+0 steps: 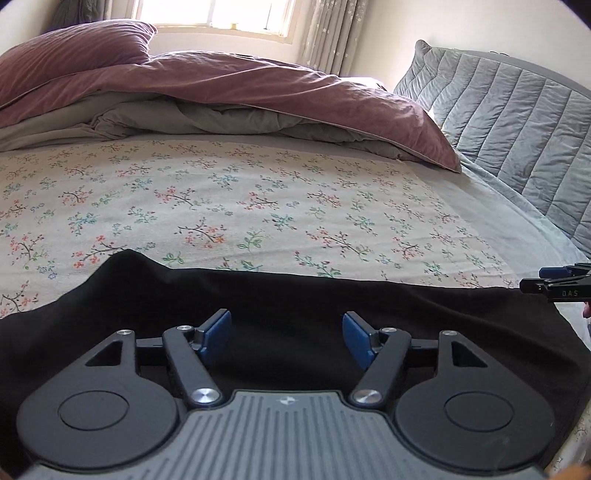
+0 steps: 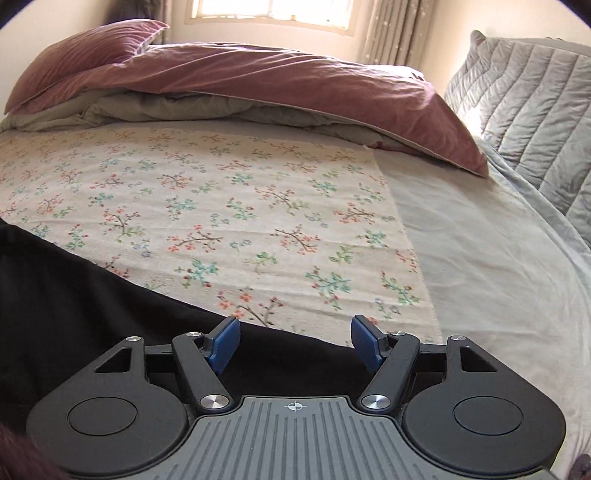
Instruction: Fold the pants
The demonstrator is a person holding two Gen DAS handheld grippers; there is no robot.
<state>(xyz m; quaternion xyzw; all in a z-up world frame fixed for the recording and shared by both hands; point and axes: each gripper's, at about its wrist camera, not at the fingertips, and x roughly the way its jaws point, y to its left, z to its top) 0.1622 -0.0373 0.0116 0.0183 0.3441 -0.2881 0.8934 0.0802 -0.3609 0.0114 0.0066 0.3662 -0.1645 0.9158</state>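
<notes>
Black pants (image 1: 295,302) lie flat on the floral sheet (image 1: 229,199) near the bed's front edge. My left gripper (image 1: 286,334) is open and empty, its blue pads (image 1: 216,332) spread over the black cloth. My right gripper (image 2: 295,341) is open and empty above the pants' right end (image 2: 110,325), where the cloth's far edge runs diagonally. The right gripper also shows at the right edge of the left wrist view (image 1: 557,282), beside the pants' right corner.
A mauve duvet (image 1: 229,85) and pillow (image 1: 70,48) are heaped at the far side of the bed. A grey quilted headboard cover (image 1: 517,122) stands at the right. Plain grey sheet (image 2: 491,258) lies right of the floral sheet (image 2: 229,206). A window (image 1: 218,14) is behind.
</notes>
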